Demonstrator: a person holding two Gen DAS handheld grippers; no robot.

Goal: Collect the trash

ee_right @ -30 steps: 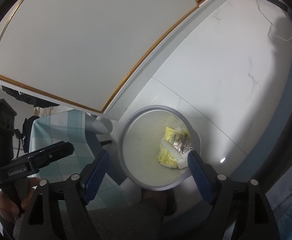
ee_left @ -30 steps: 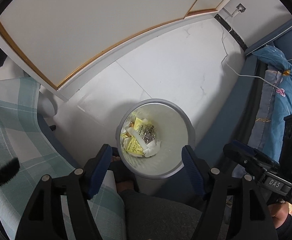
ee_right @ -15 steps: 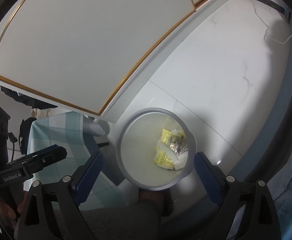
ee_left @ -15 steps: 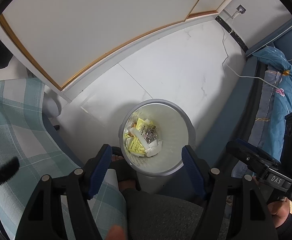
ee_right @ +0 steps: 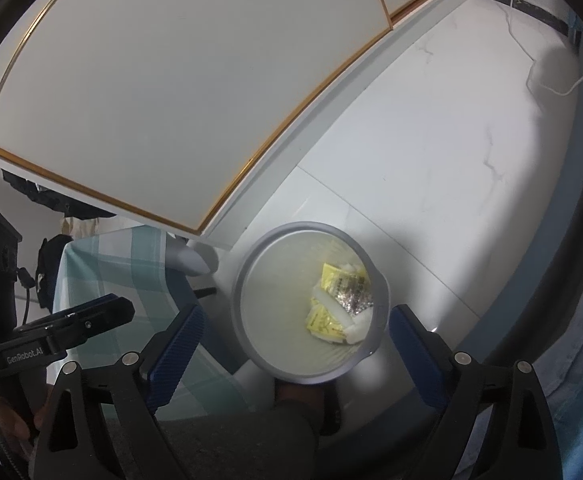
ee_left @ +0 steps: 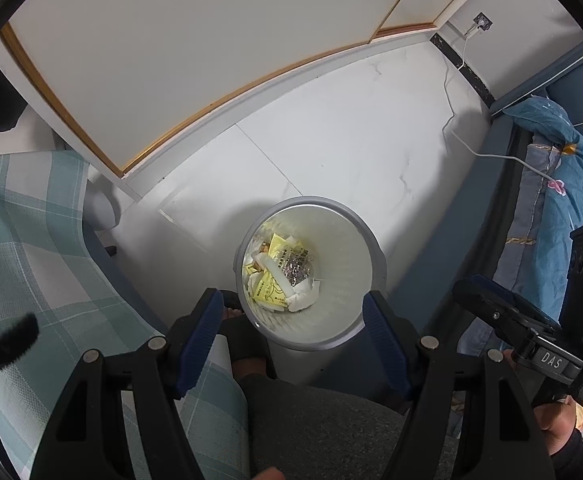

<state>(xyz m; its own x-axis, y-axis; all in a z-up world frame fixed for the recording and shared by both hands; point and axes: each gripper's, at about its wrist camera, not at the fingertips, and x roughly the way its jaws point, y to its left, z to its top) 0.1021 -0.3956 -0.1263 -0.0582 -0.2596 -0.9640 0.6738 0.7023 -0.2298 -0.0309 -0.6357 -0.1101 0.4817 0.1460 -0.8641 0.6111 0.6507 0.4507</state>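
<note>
A grey round bin (ee_left: 311,201) stands on the white floor below both grippers. Inside it lies the trash (ee_left: 281,276): yellow wrappers, white crumpled paper and a silvery foil piece. My left gripper (ee_left: 293,320) hangs over the bin's near rim, open, with nothing between its blue pads. The right wrist view shows the same bin (ee_right: 311,225) and trash (ee_right: 337,306). My right gripper (ee_right: 297,338) is open wide above it and holds nothing. Each gripper shows in the other's view: the right gripper (ee_left: 523,328) and the left gripper (ee_right: 59,332).
White cabinet doors (ee_left: 211,60) with gold trim stand behind the bin. A teal plaid cloth (ee_left: 31,240) lies left, blue bedding (ee_left: 551,184) right. A white cable (ee_left: 491,154) crosses the floor. A person's grey trouser leg (ee_left: 323,420) and foot are just below the bin.
The right gripper's jaws have spread wider apart. The left gripper and the bin look the same as before.
</note>
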